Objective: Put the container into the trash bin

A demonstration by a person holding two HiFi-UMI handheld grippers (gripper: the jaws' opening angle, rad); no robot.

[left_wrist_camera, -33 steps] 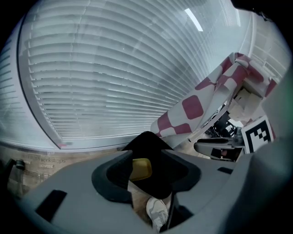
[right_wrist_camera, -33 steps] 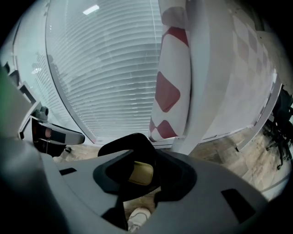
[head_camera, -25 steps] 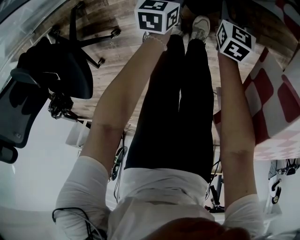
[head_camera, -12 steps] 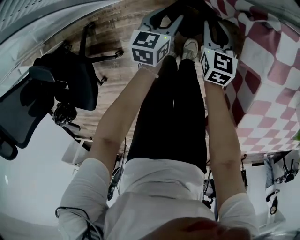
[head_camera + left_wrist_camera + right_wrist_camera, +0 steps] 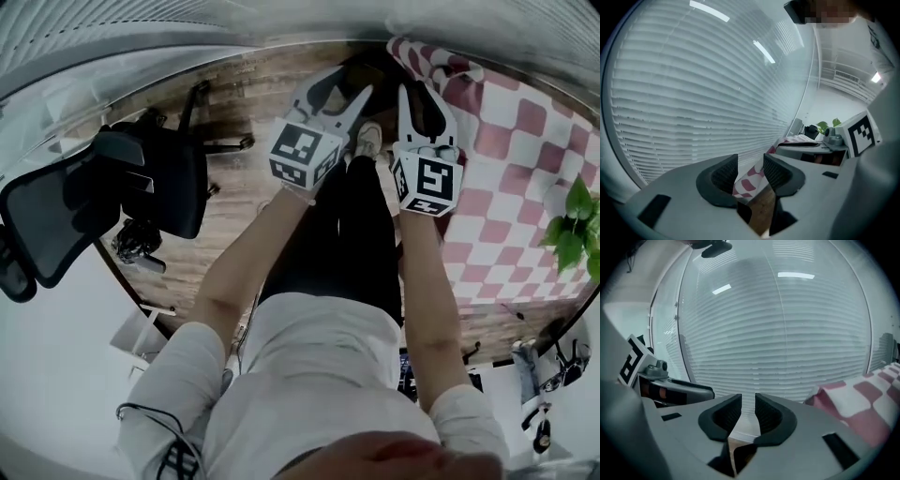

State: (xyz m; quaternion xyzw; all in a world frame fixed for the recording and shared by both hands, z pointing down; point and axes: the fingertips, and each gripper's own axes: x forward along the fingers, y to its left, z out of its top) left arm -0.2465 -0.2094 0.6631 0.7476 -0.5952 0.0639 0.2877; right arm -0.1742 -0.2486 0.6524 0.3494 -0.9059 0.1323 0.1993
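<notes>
No container and no trash bin shows in any view. In the head view both grippers are held out side by side above the person's legs. My left gripper has its jaws apart with nothing between them; in the left gripper view only checked cloth and floor show through the gap. My right gripper hovers by the near corner of the checked table. Its jaws are closing to a narrow gap and hold nothing. Each gripper sees the other beside it.
A table under a red-and-white checked cloth stands at the right, with a green plant on it. A black office chair stands on the wooden floor at the left. White window blinds fill the wall ahead.
Both grippers have risen from down near the person's feet to out in front. The head view has tilted up, bringing more of the checked table, the plant and the blinds into sight.
</notes>
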